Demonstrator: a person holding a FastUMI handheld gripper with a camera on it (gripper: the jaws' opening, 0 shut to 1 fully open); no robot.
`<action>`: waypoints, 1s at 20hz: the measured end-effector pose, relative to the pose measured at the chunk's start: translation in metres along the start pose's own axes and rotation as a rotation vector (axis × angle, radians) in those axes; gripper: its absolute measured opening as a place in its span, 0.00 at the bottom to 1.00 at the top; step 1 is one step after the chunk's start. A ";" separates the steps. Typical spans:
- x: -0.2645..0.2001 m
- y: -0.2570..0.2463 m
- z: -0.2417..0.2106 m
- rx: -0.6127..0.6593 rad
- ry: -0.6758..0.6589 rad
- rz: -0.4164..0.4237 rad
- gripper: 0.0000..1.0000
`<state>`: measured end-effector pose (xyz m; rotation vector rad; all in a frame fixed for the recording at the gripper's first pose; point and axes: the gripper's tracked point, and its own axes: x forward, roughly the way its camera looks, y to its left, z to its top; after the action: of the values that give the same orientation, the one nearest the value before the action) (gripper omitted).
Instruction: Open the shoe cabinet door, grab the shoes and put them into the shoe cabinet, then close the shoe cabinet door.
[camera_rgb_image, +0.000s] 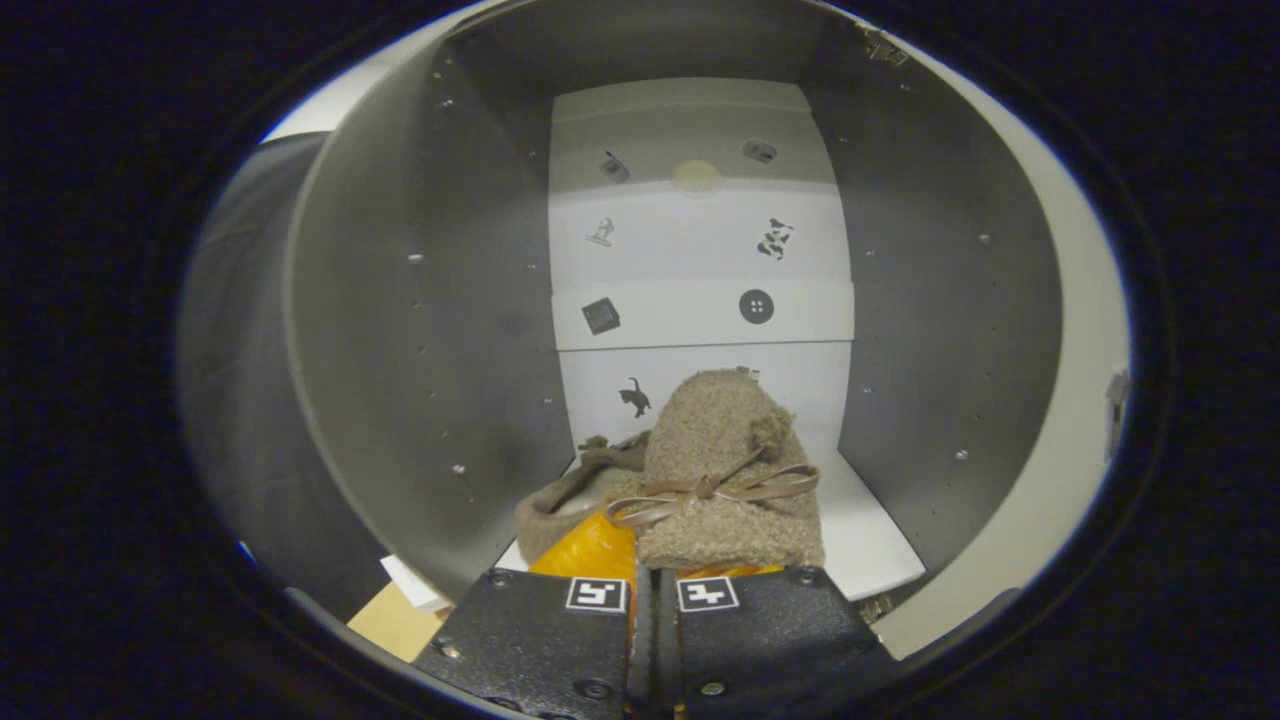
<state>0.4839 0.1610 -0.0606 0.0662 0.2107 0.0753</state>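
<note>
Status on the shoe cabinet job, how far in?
Door looks done: the shoe cabinet stands open. In hand: the gripper, fingers nearly together, seems shut on the fuzzy tan shoe inside; a second shoe lies beside it. Left: release, close door.

You have the shoe cabinet standing open, grey side walls and a white floor. The shoes, brown fuzzy fabric with a tan bow on the nearer one, sit inside on that floor, the second shoe touching it on the left, partly hidden.
</note>
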 end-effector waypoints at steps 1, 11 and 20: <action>0.015 -0.005 0.003 0.002 0.005 -0.016 0.06; 0.100 -0.050 -0.024 0.034 0.187 -0.111 0.08; 0.085 -0.028 -0.031 0.023 0.282 -0.062 0.53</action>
<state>0.5620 0.1416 -0.1108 0.0719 0.4956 0.0205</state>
